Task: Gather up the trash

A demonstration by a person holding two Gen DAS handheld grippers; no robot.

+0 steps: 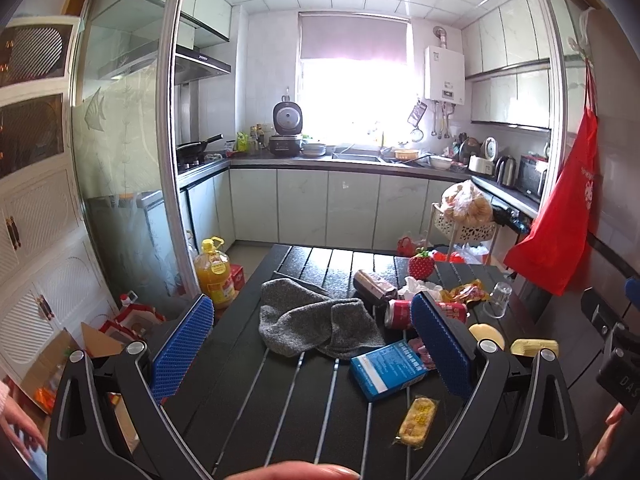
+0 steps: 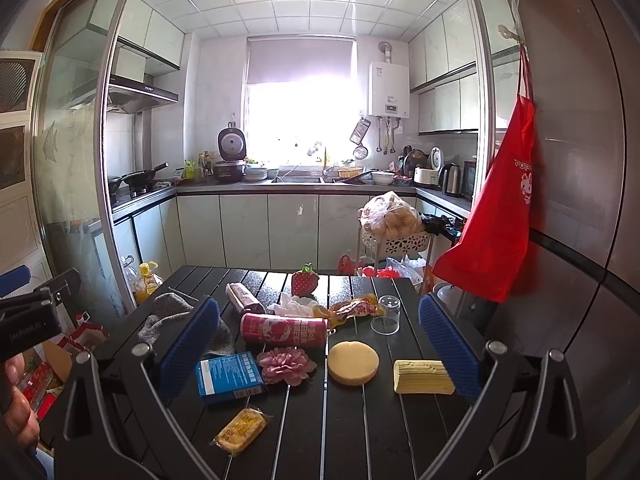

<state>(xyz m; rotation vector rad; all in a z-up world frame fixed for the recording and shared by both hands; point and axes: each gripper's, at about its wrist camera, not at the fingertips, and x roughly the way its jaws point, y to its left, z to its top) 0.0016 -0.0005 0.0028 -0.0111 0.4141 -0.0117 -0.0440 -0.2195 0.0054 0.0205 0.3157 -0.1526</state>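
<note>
A black slatted table (image 2: 304, 432) holds scattered items. A red can (image 2: 284, 330) lies on its side mid-table, with a crumpled white tissue (image 2: 290, 304) and a yellow-red snack wrapper (image 2: 352, 310) behind it. Nearer sit a blue box (image 2: 230, 378), a wrapped yellow snack (image 2: 240, 432), a pink flower (image 2: 284, 366), a round yellow block (image 2: 353, 362) and a yellow sponge (image 2: 422, 377). My right gripper (image 2: 320, 344) hangs open above these, empty. My left gripper (image 1: 312, 344) is open over a grey cloth (image 1: 316, 326) and the blue box (image 1: 386, 372), holding nothing.
A clear cup (image 2: 386, 314), a strawberry toy (image 2: 305, 284) and a dark wrapped roll (image 2: 244, 298) stand further back. Left of the table are an oil bottle (image 1: 214, 276) and cardboard boxes (image 1: 104, 336). A rack with bagged bread (image 2: 394, 216) and a red apron (image 2: 492, 216) are on the right.
</note>
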